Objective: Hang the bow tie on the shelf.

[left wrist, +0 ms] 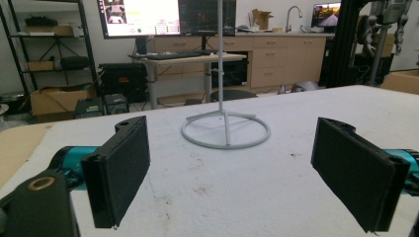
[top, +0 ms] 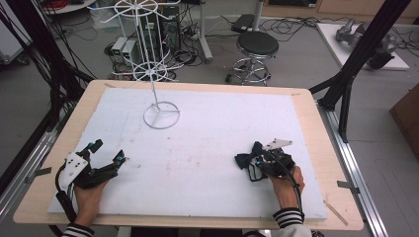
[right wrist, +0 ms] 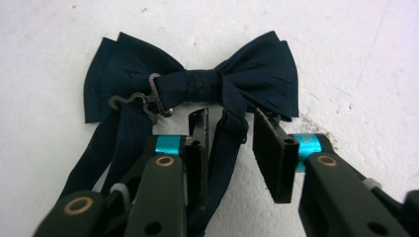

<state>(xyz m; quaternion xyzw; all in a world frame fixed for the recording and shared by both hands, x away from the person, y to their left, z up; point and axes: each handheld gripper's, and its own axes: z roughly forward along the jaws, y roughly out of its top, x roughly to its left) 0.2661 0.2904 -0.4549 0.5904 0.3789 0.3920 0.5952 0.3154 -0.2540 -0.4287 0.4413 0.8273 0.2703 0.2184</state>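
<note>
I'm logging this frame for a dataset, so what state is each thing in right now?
Bow tie: lying flat on the white mat, its strap running between the right gripper's jaws.
Metal hook: unfastened, resting on the bow tie's left wing.
Right gripper: jaws partly closed around the strap, pads not yet pressing.
Left gripper: jaws wide open, nothing between them.
White wire stand: upright, nothing hanging on it.

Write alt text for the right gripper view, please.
A dark blue bow tie lies flat on a white table, its metal hook showing. The right tongs straddle its strap just below the knot, not yet pinching it.
</note>
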